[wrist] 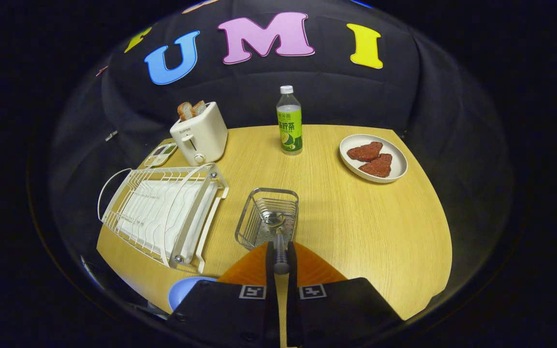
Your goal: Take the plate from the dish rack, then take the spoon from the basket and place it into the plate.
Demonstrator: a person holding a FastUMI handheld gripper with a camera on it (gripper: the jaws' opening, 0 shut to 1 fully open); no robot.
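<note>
1. Currently, I have the claw (281, 263) clenched on the spoon (278, 237) handle, its bowl lying in the basket (267, 217) just ahead.
2. Risk, I judge: the bowl snags the basket wire on lifting, or the thin handle twists in the grip.
3. Orange plate (317, 270) sits beneath the fingers; dish rack (162, 212) beside it on the surface (365, 217).
</note>
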